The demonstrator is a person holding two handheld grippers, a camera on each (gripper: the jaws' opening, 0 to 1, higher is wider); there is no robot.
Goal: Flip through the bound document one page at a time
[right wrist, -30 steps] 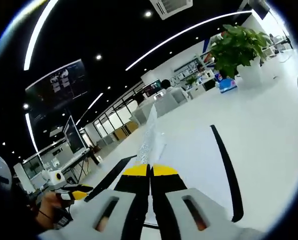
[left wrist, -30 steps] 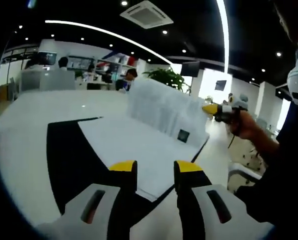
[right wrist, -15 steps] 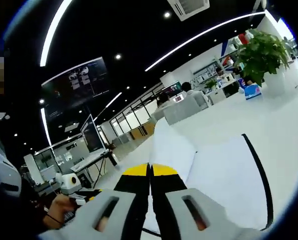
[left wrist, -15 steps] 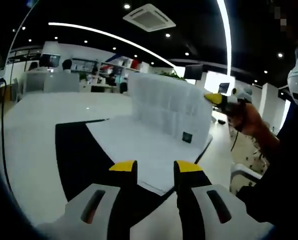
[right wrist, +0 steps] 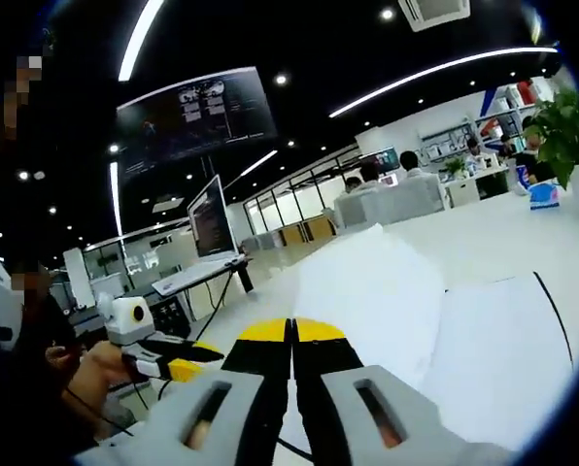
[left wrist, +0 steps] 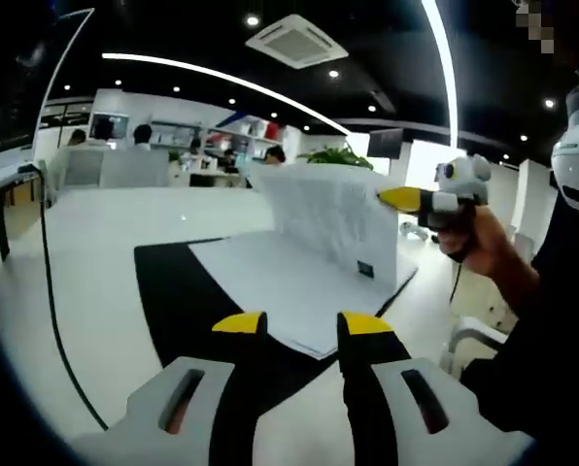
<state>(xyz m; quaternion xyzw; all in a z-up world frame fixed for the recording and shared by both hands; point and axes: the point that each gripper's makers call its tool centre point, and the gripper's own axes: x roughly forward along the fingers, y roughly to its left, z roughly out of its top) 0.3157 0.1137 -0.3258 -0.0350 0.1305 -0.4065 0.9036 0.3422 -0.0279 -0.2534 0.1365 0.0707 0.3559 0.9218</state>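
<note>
White paper stands pinched in your right gripper (right wrist: 291, 332), jaws closed on the lifted page (left wrist: 328, 221) above the bound document (left wrist: 289, 282) on the table (left wrist: 95, 223). Carry it over gently; your left gripper (left wrist: 302, 325) hovers parted, empty.

Potted plant (right wrist: 573, 136) (leafy), ceiling vent (left wrist: 296, 41)

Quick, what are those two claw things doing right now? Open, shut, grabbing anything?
Left gripper: open, holding nothing, above the bound document.
Right gripper: shut on a lifted page, holding it up off the document.
</note>
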